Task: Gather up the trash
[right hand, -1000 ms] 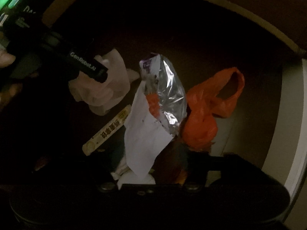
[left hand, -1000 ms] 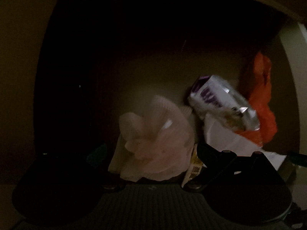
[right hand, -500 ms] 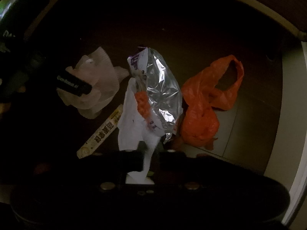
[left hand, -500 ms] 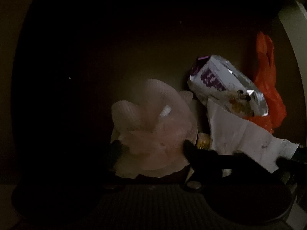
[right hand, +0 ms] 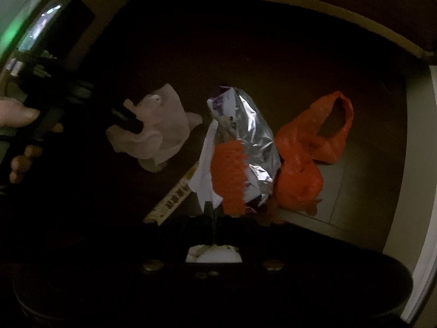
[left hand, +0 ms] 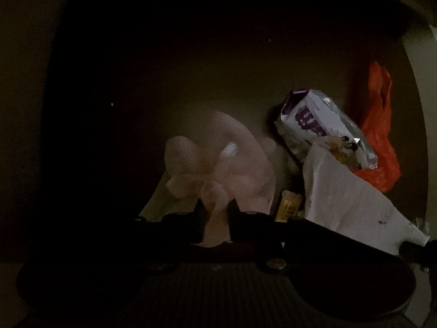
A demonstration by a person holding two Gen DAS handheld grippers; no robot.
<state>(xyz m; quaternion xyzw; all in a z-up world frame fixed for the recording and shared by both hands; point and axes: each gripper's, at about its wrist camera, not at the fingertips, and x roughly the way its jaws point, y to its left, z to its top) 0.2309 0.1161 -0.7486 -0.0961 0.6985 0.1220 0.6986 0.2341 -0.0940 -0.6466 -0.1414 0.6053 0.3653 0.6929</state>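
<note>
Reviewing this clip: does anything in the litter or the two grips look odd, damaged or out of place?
Nothing beyond the litter itself. The foil snack bag is torn open and crumpled, lying against the orange plastic bag. The left gripper has just closed on the pale foam net; the right gripper on the white paper. Very dim lighting.

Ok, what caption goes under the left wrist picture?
Left tool pinches the pink foam net, beside a foil wrapper and white paper.
</note>
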